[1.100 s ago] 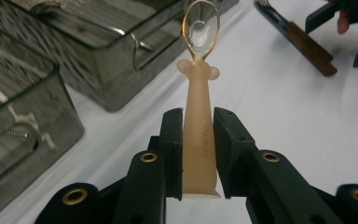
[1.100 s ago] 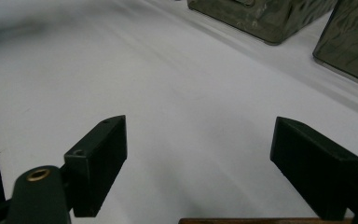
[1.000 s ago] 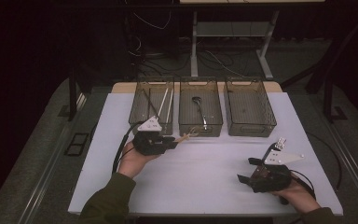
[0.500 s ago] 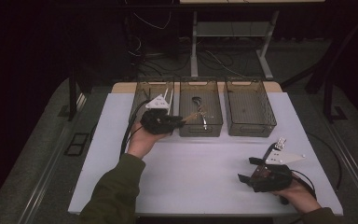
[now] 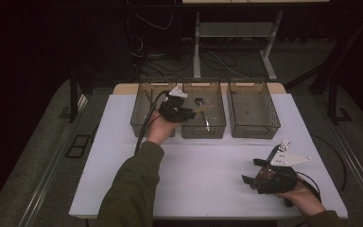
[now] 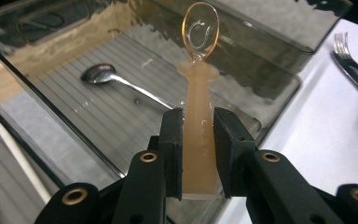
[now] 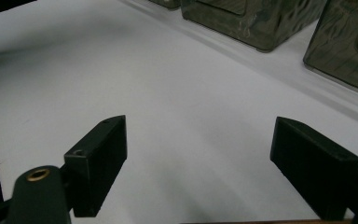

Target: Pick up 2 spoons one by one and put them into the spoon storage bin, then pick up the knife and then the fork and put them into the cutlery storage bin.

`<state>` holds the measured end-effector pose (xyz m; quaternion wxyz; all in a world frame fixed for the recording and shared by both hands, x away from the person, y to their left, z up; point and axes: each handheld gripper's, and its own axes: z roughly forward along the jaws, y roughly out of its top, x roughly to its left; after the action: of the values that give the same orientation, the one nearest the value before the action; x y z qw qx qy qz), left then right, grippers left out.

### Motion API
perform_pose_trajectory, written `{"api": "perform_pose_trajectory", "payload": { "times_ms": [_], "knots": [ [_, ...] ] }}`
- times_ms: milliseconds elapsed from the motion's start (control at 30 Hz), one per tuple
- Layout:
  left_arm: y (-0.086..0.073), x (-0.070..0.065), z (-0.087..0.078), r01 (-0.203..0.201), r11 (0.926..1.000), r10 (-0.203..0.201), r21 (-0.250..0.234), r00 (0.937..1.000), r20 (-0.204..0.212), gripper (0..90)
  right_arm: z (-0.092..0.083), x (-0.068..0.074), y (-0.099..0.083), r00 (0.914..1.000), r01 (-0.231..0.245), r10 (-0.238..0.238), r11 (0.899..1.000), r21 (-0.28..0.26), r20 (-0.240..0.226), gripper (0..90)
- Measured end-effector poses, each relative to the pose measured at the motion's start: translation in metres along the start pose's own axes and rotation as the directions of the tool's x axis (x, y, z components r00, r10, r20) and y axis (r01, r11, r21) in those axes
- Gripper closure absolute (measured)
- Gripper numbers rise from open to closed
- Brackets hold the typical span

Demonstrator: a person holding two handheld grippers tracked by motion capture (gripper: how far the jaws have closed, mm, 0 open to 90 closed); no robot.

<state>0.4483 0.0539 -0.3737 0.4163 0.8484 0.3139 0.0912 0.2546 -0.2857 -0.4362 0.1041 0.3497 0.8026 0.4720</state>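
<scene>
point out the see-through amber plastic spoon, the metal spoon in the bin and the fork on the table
translucent amber plastic spoon [image 6: 198,140], left gripper view, on its flat handle between the jaws
shiny metal spoon [image 6: 99,73], left gripper view, on its bowl
silver metal fork [image 6: 341,45], left gripper view, on its tines

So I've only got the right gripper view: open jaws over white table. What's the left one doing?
Observer: The left gripper is shut on a translucent amber spoon, clamped by its handle.
Operator: Where is it?
Observer: Over the middle bin of three, bowl end pointing in.
Operator: Anything in that bin?
Observer: A metal spoon lies on its floor.
</scene>
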Motion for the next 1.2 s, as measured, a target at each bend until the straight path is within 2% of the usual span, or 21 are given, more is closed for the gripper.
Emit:
{"api": "perform_pose_trajectory", "payload": {
  "times_ms": [133, 167, 233, 333, 400, 433, 467, 533, 633, 700, 800, 967, 1200],
  "knots": [
    [-0.003, 0.004, 0.012, 0.003, 0.9981, -0.003, 0.062, 1.0000, -0.002, 73.0, 0.000, 0.000, 0.000, 1.0000, 0.000, 0.000, 1.000, -0.003, 0.000, 18.7],
    [-0.005, 0.002, 0.016, 0.032, 0.9984, -0.032, 0.047, 0.9995, -0.002, 73.0, -0.001, 0.000, 0.000, 1.0000, 0.000, 0.000, 1.000, -0.004, 0.000, 18.7],
    [-0.006, 0.004, 0.019, 0.025, 0.9971, -0.025, 0.072, 0.9997, 0.005, 71.8, -0.001, 0.000, 0.000, 1.0000, -0.001, 0.001, 1.000, -0.006, 0.000, 18.7],
    [-0.006, 0.002, 0.020, 0.042, 0.9985, -0.042, 0.035, 0.9991, -0.003, 58.8, -0.001, 0.000, 0.000, 1.0000, 0.003, -0.003, 1.000, -0.008, 0.002, 18.7],
    [-0.005, 0.002, 0.016, 0.013, 0.9993, -0.013, 0.034, 0.9999, -0.002, 55.0, -0.001, -0.001, 0.000, 1.0000, 0.001, -0.001, 1.000, -0.008, 0.002, 18.7],
    [-0.004, 0.001, 0.015, 0.017, 0.9997, -0.017, 0.015, 0.9998, 0.005, 53.7, -0.001, -0.001, 0.000, 1.0000, 0.001, -0.001, 1.000, -0.007, 0.001, 18.7],
    [-0.003, 0.001, 0.012, 0.008, 0.9999, -0.008, 0.015, 0.9999, 0.009, 52.4, -0.001, -0.001, 0.000, 1.0000, 0.003, -0.003, 1.000, -0.008, 0.001, 18.7],
    [-0.002, -0.003, 0.008, 0.032, 0.9993, -0.031, -0.020, 0.9992, 0.024, 48.1, -0.001, -0.001, 0.000, 1.0000, 0.001, -0.001, 1.000, -0.006, 0.001, 18.7],
    [-0.005, -0.009, 0.001, 0.044, 0.9975, -0.042, -0.055, 0.9984, 0.037, 43.3, -0.002, -0.001, 0.000, 1.0000, 0.000, 0.000, 1.000, -0.005, 0.002, 18.7],
    [-0.008, -0.011, -0.004, 0.011, 0.9982, -0.009, -0.059, 0.9991, 0.041, 40.6, -0.002, -0.002, 0.000, 1.0000, -0.002, 0.002, 1.000, -0.007, 0.006, 18.7],
    [-0.017, -0.017, -0.013, -0.012, 0.9972, 0.016, -0.074, 0.9984, 0.054, 37.2, -0.002, -0.002, 0.000, 1.0000, -0.002, 0.002, 1.000, -0.008, 0.009, 18.7],
    [-0.033, -0.027, -0.029, -0.022, 0.9943, 0.030, -0.104, 0.9967, 0.076, 33.9, -0.002, -0.003, 0.000, 0.9999, -0.002, 0.002, 1.000, -0.005, 0.011, 18.7],
    [-0.062, -0.038, -0.049, -0.033, 0.9913, 0.042, -0.127, 0.9966, 0.071, 27.4, -0.004, -0.005, 0.000, 0.9998, -0.009, 0.009, 1.000, -0.028, 0.015, 18.7]
  ]
}}
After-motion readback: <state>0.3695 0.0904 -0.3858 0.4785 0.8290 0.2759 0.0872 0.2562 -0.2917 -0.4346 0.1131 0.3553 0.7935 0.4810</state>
